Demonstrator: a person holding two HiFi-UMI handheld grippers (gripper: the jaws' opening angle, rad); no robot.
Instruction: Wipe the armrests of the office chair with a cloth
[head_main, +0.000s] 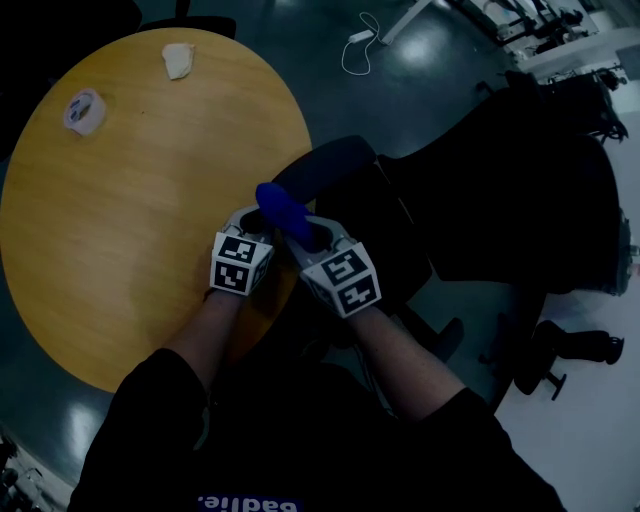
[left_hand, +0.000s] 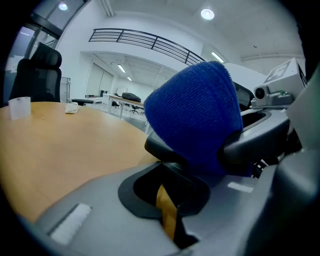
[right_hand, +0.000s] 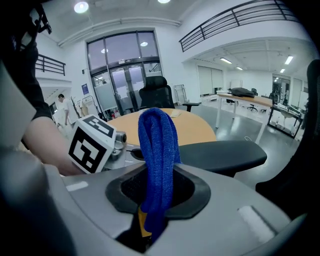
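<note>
In the head view both grippers sit close together at the near end of the armrest (head_main: 335, 165), where the office chair (head_main: 520, 200) is pulled up against the round bench (head_main: 130, 180). The blue cloth (head_main: 285, 212) sticks up out of my right gripper (head_main: 322, 240) and leans toward the armrest. My left gripper (head_main: 247, 232) is just beside it, on the side away from the armrest and over the bench edge. Well away from the armrest, across the bench, lie a roll of tape (head_main: 84, 110) and a crumpled white scrap (head_main: 179, 60).

In the left gripper view, my own jaws are drawn together with nothing between them. Only a thin yellow strip shows in the slit. The cloth fills the middle of this view, bunched into a fat rounded wad, with dark jaws clamped on its lower part.

In the right gripper view, the jaws are pinched on the cloth, which rises from them as a folded, doubled strip. The armrest pad lies just beyond it, dark, flat and smooth.

I judge the cloth light, soft and limp, with a knitted grain that grips well and will not slip. It will flop where unsupported, so the low hold on the bunched end seems right, leaving the free fold to press flat on the pad. The armrest looks stiff enough to take firm rubbing.
</note>
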